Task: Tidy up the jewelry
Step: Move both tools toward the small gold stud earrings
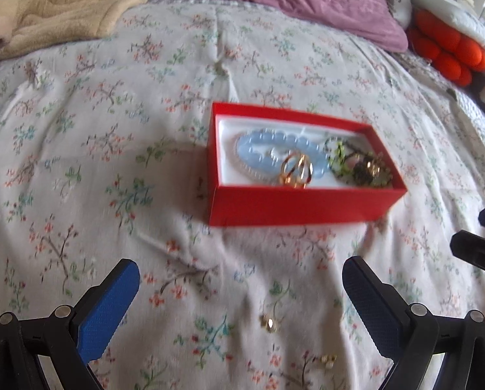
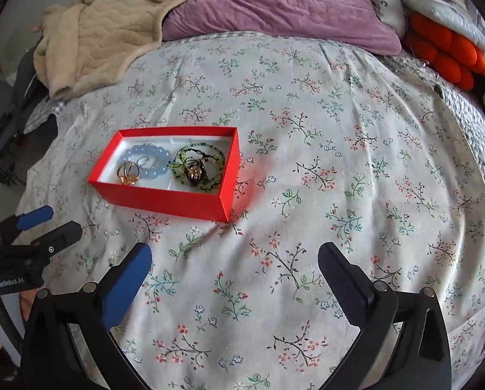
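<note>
Gold-coloured and small, two loose pieces lie on the floral bedspread outside the box: one stud-like earring sits between your left gripper's fingers and slightly toward the camera from their tips, and a paler pair lies just beyond it, nearer the lower edge of the left wrist view. Both are too blurred to say which way their long axis runs, so judge that once you are closer.

The red box stands ahead of those tongs, its long side running roughly left to right across your view, and already holds a blue bead bracelet, gold rings and a green beaded piece.

Your left gripper is spread wide with nothing in it; your right gripper is likewise released and empty, hovering over bare bedspread with the box ahead and to its left.

The left hand looks nearer the strays, which do not show in the right wrist view. You would likely need to draw back and down rather than reach forward.
</note>
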The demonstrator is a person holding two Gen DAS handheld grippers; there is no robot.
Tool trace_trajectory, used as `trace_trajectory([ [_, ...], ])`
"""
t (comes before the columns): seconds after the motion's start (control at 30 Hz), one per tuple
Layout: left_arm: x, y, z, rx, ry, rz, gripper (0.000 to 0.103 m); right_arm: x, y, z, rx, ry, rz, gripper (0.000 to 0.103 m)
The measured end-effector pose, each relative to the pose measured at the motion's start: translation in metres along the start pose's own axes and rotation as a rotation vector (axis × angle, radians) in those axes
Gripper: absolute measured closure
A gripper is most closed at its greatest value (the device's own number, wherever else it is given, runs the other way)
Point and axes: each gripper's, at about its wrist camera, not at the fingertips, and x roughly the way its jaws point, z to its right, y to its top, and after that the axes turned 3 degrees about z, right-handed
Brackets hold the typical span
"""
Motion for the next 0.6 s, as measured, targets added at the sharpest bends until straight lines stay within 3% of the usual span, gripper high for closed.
trace_trajectory([
  [0.2, -0.012, -0.021, -0.006, 0.034, 0.07, 0.007, 0.001, -0.004, -0.027, -0.004, -0.067, -0.014, -0.024, 0.0],
  [0.6, -0.02, -0.053, -0.019, 0.048, 0.059, -0.048, 0.001, -0.007, -0.064, -0.025, -0.182, -0.004, -0.069, 0.0],
])
